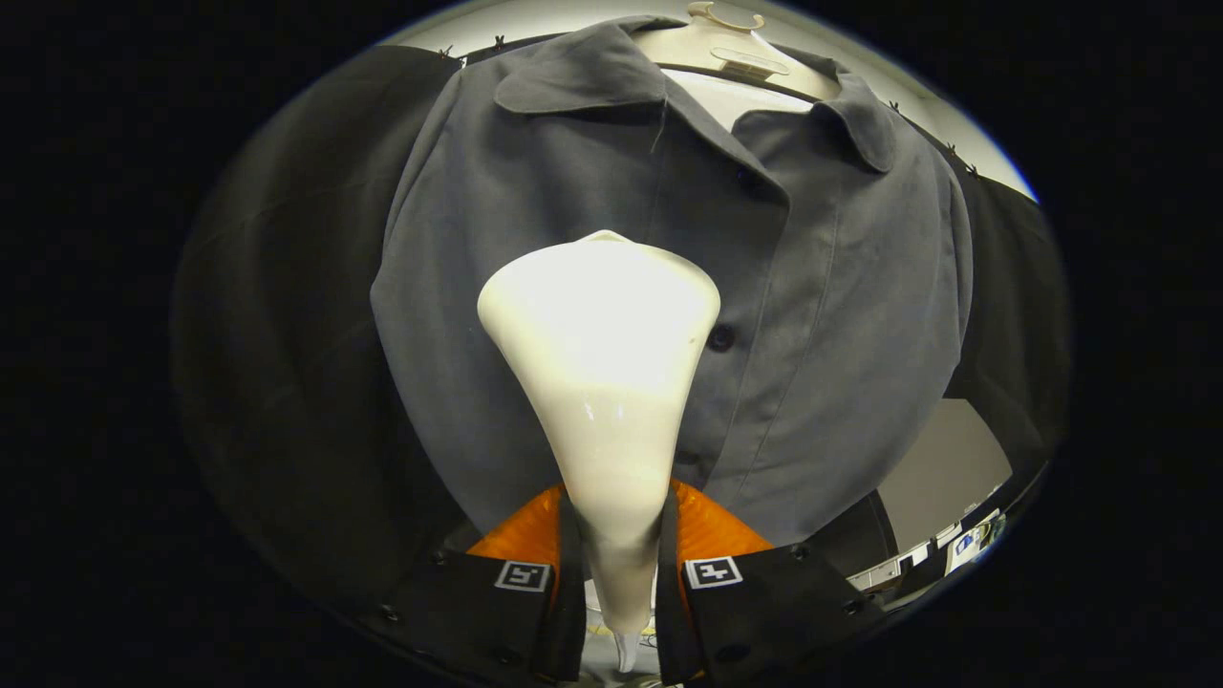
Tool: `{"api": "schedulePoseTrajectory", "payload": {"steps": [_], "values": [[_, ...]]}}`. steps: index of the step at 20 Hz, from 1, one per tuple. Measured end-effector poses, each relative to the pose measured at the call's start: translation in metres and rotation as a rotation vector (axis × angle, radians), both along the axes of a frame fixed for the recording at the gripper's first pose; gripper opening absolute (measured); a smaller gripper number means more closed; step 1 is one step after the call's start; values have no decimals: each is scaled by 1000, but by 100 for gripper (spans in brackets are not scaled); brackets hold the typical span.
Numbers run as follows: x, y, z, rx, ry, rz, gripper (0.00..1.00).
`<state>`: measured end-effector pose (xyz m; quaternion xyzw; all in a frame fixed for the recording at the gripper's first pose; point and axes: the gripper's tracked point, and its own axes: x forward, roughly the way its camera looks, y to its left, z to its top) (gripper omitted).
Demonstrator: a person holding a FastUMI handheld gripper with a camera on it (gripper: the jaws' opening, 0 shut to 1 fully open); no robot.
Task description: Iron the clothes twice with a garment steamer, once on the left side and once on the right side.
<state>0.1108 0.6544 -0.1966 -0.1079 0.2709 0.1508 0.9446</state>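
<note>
The gripper (619, 564) has its 2 fingers (521, 597) clamped on the narrow neck of the steamer (602, 363), one on each side. The white steamer widens upward from the fingers into a broad head that lies over the front of the grey shirt (841, 315), just left of the button row. A dark button (720, 337) sits right beside the head's edge. The shirt hangs buttoned on a pale dummy (712, 57), with the collar open at the top.
</note>
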Motion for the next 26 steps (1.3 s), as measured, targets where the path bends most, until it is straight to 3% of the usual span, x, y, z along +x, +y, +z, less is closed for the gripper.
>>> {"api": "schedulePoseTrajectory", "payload": {"steps": [26], "values": [[-47, -20, -159, -55, 260, -23, 38]]}}
